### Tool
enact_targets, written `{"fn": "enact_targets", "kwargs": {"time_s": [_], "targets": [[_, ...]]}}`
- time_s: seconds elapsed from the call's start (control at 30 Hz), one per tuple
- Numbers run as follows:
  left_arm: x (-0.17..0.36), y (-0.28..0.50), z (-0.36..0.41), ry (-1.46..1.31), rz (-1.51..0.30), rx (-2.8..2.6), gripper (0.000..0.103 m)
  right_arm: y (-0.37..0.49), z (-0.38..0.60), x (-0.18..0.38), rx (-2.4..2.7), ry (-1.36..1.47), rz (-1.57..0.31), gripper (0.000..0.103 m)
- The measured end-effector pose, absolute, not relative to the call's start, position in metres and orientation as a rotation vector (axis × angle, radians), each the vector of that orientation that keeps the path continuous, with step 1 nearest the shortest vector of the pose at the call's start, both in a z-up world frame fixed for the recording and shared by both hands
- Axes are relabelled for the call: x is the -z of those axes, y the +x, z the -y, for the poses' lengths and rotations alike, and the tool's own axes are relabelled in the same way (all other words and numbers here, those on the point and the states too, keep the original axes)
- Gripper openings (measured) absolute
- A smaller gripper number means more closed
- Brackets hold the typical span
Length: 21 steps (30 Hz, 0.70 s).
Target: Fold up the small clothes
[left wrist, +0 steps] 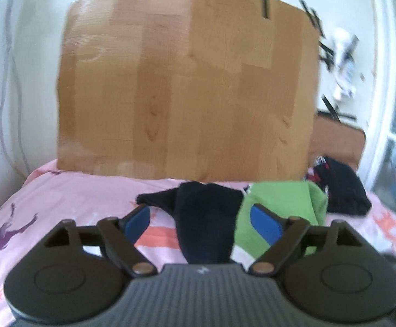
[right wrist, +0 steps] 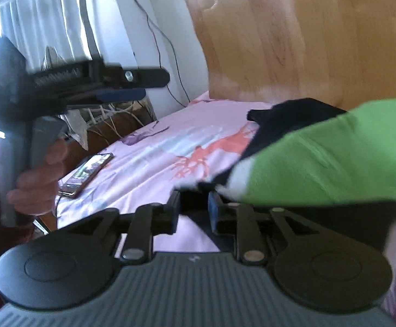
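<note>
A dark navy garment [left wrist: 206, 218] lies on the pink patterned sheet [left wrist: 88, 199], with a bright green garment [left wrist: 279, 204] against its right side. My left gripper [left wrist: 199, 208] is open wide; the navy piece shows between its blue pads [left wrist: 138, 220] but neither pad touches it. In the right wrist view a hand holds that left gripper [right wrist: 154, 85] up at the left, empty. My right gripper [right wrist: 193, 207] stands narrowly open over the sheet. The green garment [right wrist: 320, 158], with a white and dark hem, lies just past its tips and over its right finger; the navy garment [right wrist: 293, 114] is behind.
A tall wooden headboard [left wrist: 187, 81] closes the far side of the bed. A heap of dark clothes with red marks [left wrist: 342, 190] sits at the right. A phone [right wrist: 88, 169] lies on the sheet near the bed's left edge, with cables and a curtain beyond.
</note>
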<state>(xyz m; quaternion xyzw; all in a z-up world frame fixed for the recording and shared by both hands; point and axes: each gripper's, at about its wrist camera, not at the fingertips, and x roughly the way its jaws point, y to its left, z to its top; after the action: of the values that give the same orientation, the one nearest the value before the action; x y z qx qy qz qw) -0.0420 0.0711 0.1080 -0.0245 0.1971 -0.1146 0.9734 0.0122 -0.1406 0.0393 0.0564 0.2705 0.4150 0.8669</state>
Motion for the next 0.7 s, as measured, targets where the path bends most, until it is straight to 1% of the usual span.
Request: {"fn": "enact_targets", "kwargs": {"time_s": [0.03, 0.07, 0.13, 0.2, 0.27, 0.37, 0.47, 0.5, 0.6, 0.7], "targets": [[-0.105, -0.042, -0.062, -0.020, -0.401, 0.252, 0.085, 0.008, 0.155, -0.042, -0.863, 0.143, -0.549, 0.035], [-0.103, -0.039, -0.054, 0.006, -0.407, 0.274, 0.086, 0.002, 0.167, -0.046, -0.848, 0.163, -0.531, 0.036], [-0.093, -0.043, -0.031, 0.075, -0.415, 0.320, 0.091, -0.010, 0.198, -0.051, -0.784, 0.205, -0.491, 0.036], [-0.084, -0.047, -0.009, 0.155, -0.415, 0.356, 0.093, -0.014, 0.228, -0.053, -0.683, 0.249, -0.469, 0.036], [-0.072, -0.052, 0.016, 0.263, -0.410, 0.375, 0.094, -0.019, 0.258, -0.046, -0.584, 0.294, -0.462, 0.038], [-0.049, -0.049, 0.045, 0.410, -0.416, 0.347, 0.093, -0.011, 0.275, -0.039, -0.462, 0.334, -0.468, 0.038], [-0.025, -0.038, 0.059, 0.517, -0.461, 0.279, 0.077, -0.009, 0.290, -0.031, -0.406, 0.373, -0.468, 0.038], [-0.022, -0.034, 0.060, 0.526, -0.478, 0.270, 0.069, -0.008, 0.294, -0.031, -0.399, 0.381, -0.468, 0.038], [-0.031, -0.033, 0.049, 0.469, -0.485, 0.285, 0.069, -0.001, 0.292, -0.029, -0.390, 0.384, -0.469, 0.038], [-0.044, -0.035, 0.035, 0.421, -0.450, 0.285, 0.075, -0.001, 0.290, -0.029, -0.392, 0.349, -0.467, 0.038]]}}
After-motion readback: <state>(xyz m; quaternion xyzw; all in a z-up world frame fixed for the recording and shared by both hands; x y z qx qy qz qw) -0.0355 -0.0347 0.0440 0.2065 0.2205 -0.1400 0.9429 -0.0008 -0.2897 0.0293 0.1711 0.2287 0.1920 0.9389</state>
